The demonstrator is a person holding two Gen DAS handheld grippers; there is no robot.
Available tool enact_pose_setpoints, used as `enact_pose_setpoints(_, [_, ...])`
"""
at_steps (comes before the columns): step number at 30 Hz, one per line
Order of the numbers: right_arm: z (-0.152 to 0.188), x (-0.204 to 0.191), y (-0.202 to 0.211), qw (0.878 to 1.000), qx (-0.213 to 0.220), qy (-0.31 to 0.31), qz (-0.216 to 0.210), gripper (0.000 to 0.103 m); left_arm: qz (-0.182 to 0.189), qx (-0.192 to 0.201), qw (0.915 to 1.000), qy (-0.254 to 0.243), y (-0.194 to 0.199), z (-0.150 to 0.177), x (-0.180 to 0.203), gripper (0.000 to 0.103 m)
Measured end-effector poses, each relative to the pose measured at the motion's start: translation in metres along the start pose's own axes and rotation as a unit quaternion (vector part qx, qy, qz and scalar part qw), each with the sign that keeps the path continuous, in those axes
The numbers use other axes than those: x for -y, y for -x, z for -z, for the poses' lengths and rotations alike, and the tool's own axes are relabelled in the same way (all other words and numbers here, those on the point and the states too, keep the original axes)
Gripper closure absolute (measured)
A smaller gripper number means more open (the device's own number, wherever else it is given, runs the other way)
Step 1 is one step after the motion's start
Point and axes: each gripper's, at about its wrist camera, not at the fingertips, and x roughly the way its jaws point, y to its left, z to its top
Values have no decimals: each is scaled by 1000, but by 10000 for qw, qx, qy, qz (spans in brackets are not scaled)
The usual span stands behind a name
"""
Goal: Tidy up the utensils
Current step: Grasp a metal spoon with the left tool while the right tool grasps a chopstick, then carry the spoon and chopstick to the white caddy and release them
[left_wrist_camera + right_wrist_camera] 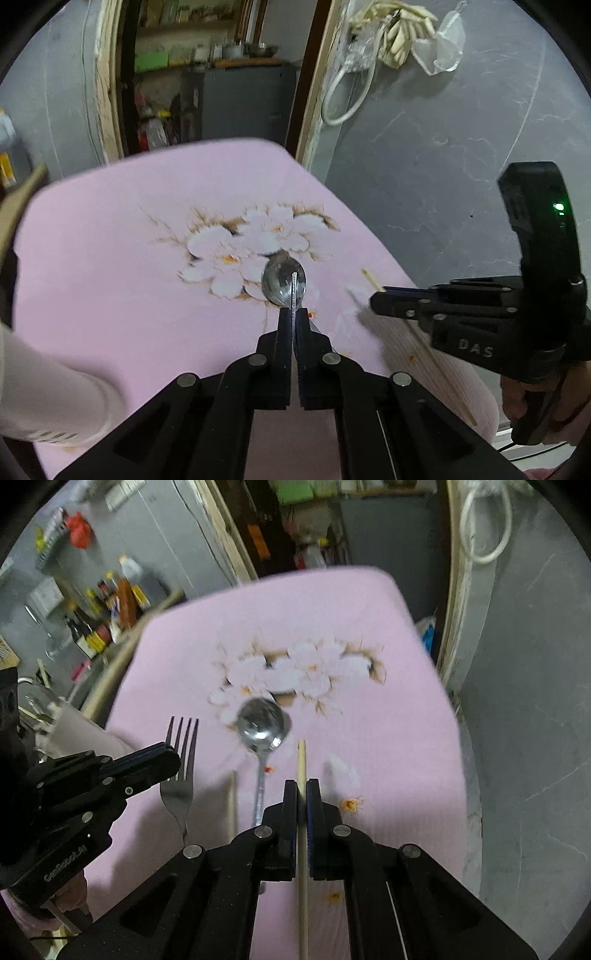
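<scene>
A pink flowered cloth (399,657) covers the table. On it lie a steel spoon (261,723) and one wooden chopstick (232,805). My right gripper (302,784) is shut on a second chopstick (301,757), which runs back between its fingers. My left gripper (171,758) is shut on a steel fork (180,790), whose tines stick out past the fingertips. In the left wrist view the left gripper (293,313) pinches the fork (294,291) edge-on, above the spoon (275,284). There the right gripper (375,301) comes in from the right with its chopstick (370,277).
Sauce bottles (96,627) crowd a shelf beyond the table's left edge. Something white (74,734) lies near that edge. A doorway (207,92) opens behind the table, and a grey marbled wall (443,166) with a hanging white cable (487,535) stands on the right. A white sleeve (55,387) shows at lower left.
</scene>
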Motion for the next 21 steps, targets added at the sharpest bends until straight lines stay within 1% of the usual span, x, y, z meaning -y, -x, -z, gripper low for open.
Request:
enact_pose_setpoints(3, [6, -14, 26, 9985, 495, 126, 190, 99, -178, 241, 9995, -74, 21, 0, 4, 100])
enact_pose_setpoints(6, [16, -23, 53, 9933, 1032, 238, 452, 99, -339, 466, 9983, -15, 42, 2, 4, 100])
enact_pose_setpoints(7, [16, -26, 62, 9903, 1246, 276, 548, 99, -417, 563, 9975, -15, 50, 4, 3, 100])
enact_pose_setpoints(8, [20, -37, 73, 9856, 1523, 330, 654, 99, -464, 626, 9970, -25, 55, 5, 4, 100])
enact_pose_setpoints(9, [21, -42, 78, 9831, 1656, 352, 701, 99, -523, 716, 9961, -44, 61, 6, 4, 100])
enact_pose_setpoints(10, [24, -53, 88, 9780, 1907, 404, 748, 99, -572, 813, 9950, -60, 69, 7, 4, 100])
enact_pose_setpoints(15, [19, -88, 125, 9603, 2638, 588, 694, 99, -734, 1255, 9893, -67, 115, 7, -3, 100])
enact_pose_setpoints(16, [17, -98, 136, 9551, 2830, 618, 618, 99, -752, 1338, 9881, -47, 126, 6, -7, 100])
enact_pose_setpoints(19, [10, -120, 157, 9451, 3183, 615, 412, 99, -832, 1468, 9857, 26, 155, -2, -18, 100])
enact_pose_setpoints(21, [2, -136, 170, 9370, 3443, 584, 132, 99, -918, 1560, 9834, 107, 177, -8, -29, 100])
